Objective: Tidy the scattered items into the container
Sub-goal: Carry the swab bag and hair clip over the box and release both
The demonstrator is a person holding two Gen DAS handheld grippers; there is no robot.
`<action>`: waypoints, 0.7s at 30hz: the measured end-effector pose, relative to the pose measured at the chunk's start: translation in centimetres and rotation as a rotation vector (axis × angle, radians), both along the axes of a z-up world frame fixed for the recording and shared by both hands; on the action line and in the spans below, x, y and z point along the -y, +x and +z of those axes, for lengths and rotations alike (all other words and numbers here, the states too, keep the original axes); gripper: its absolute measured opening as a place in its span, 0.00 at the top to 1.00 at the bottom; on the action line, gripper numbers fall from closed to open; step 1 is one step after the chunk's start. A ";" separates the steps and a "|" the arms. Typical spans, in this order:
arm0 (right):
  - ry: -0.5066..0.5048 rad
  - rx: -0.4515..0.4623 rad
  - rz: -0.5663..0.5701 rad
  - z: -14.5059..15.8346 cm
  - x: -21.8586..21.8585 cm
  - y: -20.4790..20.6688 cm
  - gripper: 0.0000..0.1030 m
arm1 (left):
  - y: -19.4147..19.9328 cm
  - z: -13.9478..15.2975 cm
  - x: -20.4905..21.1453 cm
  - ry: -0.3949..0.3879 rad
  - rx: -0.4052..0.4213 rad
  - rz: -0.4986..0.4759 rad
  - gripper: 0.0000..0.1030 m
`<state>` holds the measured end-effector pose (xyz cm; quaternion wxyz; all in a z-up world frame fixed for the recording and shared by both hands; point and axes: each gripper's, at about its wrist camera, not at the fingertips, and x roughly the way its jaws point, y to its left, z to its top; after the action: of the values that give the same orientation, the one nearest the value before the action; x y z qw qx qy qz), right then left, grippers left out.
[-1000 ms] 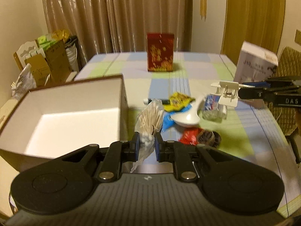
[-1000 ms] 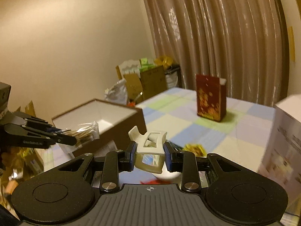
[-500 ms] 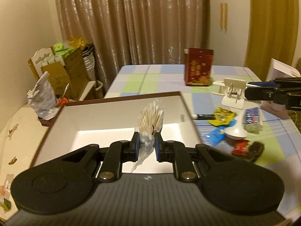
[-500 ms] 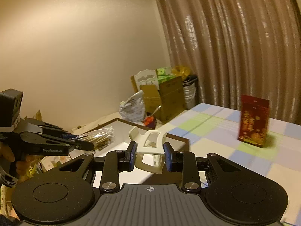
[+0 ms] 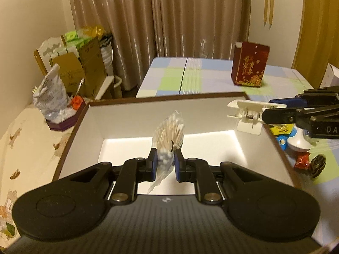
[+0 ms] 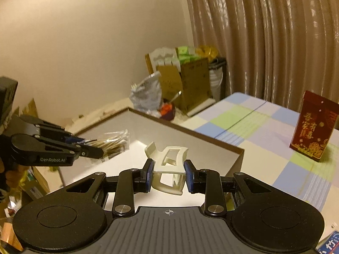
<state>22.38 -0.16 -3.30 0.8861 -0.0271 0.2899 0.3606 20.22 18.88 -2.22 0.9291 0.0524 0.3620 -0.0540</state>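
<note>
Two grippers hang over the box (image 5: pixel 118 124): the left gripper (image 5: pixel 165 165), marked "GenRobot.AI", pinches a bag of cotton swabs (image 5: pixel 169 135); the right gripper (image 6: pixel 168 175) pinches a white clip (image 6: pixel 169 169).

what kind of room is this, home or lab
Most likely a home dining or living room. A table under a pastel checked cloth stands before floor-length brown curtains, cardboard boxes sit stacked in the corner, and snack packets lie beside the white box.

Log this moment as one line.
left gripper: shut on cotton swab bag | right gripper: shut on white clip | both over box
</note>
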 end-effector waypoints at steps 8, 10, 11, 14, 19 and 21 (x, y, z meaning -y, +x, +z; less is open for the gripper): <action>-0.079 -0.046 0.001 -2.4 -2.3 2.3 0.68 | 3.3 -1.9 -1.2 0.003 -0.074 -0.025 0.87; -0.097 -0.054 0.000 -2.8 -2.8 2.8 0.68 | 4.2 -2.3 -1.3 0.006 -0.089 -0.031 0.87; -0.106 -0.056 0.002 -3.0 -3.0 3.1 0.68 | 4.7 -2.6 -1.4 0.007 -0.098 -0.035 0.87; -0.130 -0.070 0.004 -3.6 -3.7 3.9 0.68 | 6.1 -3.2 -1.6 0.010 -0.124 -0.047 0.88; -0.163 -0.086 0.004 -4.3 -4.5 5.0 0.68 | 7.5 -4.0 -1.7 0.009 -0.140 -0.063 0.89; -0.171 -0.093 0.001 -4.3 -4.7 5.3 0.68 | 8.0 -4.3 -1.6 0.010 -0.148 -0.067 0.89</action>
<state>27.64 4.56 -7.62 0.8659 -0.0859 0.3604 0.3360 28.19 20.53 -6.55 0.8973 0.0648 0.4278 -0.0870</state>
